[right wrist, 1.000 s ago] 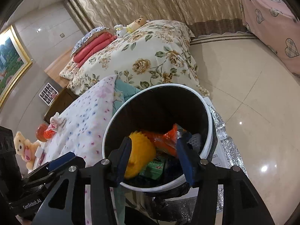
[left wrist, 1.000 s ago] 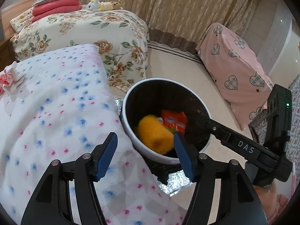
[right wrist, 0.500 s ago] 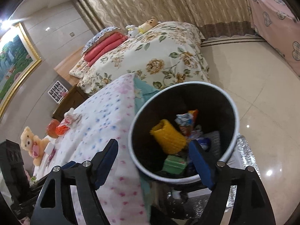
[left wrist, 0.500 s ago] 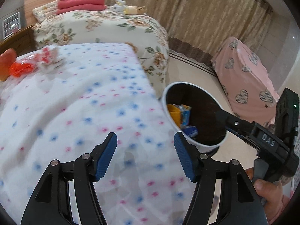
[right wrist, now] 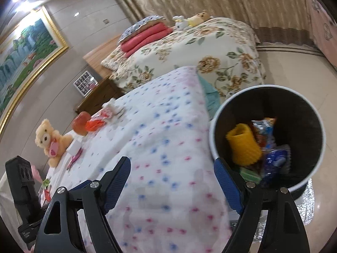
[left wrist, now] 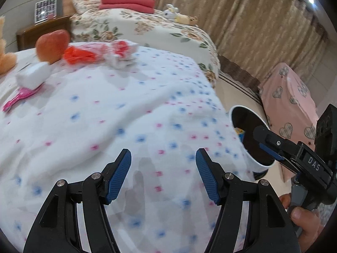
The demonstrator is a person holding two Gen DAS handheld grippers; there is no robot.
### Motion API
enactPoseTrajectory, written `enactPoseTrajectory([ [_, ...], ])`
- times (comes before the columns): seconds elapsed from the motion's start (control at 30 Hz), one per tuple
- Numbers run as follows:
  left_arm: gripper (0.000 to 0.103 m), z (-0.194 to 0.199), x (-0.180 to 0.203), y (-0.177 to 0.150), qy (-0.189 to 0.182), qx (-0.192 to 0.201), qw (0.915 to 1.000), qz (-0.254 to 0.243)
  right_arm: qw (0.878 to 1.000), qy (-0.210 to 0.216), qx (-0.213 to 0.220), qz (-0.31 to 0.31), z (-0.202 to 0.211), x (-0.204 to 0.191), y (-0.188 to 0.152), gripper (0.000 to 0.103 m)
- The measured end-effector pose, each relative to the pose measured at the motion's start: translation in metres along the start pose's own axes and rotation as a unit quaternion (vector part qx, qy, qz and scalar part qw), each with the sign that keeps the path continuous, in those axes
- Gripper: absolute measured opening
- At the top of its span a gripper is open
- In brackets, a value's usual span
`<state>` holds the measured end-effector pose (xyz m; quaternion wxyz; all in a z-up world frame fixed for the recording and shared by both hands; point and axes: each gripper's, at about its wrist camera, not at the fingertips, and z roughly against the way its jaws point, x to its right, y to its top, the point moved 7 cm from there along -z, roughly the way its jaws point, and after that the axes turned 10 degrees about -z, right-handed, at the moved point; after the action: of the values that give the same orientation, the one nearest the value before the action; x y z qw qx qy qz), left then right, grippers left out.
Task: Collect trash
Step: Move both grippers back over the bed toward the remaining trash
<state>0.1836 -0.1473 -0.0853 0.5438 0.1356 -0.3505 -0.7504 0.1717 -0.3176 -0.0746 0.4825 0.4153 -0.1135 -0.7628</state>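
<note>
My left gripper (left wrist: 163,162) hovers open and empty over the dotted blanket (left wrist: 118,126) of the near bed. At the far end of the blanket lie an orange-red plastic wrapper (left wrist: 80,55) and a crumpled white-and-red wrapper (left wrist: 121,53). My right gripper (right wrist: 172,168) is open and empty too, above the blanket's edge just left of the black bin (right wrist: 211,135). In the bin lie a yellow ribbed cup (right wrist: 244,145) and several snack wrappers (right wrist: 263,128). The left wrist view shows the bin (left wrist: 252,162) at the right, with the right gripper (left wrist: 273,147) in front of it.
An apple-like red fruit (left wrist: 52,45), a white box (left wrist: 31,76) and a pink utensil (left wrist: 19,99) lie near the wrappers. A teddy bear (right wrist: 48,139) sits at the bed's head. A floral bed (right wrist: 200,48) stands behind, a pink-covered seat (left wrist: 294,105) across the tiled floor.
The yellow cup, near the right fingers over the bin a second ago, now lies in the bin, and the right jaws have widened. Both grippers swung left from the bin over the bed.
</note>
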Motion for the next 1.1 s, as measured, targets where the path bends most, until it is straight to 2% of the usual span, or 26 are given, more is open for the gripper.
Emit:
enactPoseTrajectory([
  [0.63, 0.065, 0.017, -0.099, -0.016, 0.063, 0.004, 0.9959, 0.065, 0.997, 0.028, -0.048, 0.049, -0.049, -0.065, -0.024, 0.084],
  [1.1, 0.068, 0.029, -0.173, -0.011, 0.113, 0.005, 0.9907, 0.075, 0.994, 0.036, -0.071, 0.07, -0.088, -0.096, -0.027, 0.084],
])
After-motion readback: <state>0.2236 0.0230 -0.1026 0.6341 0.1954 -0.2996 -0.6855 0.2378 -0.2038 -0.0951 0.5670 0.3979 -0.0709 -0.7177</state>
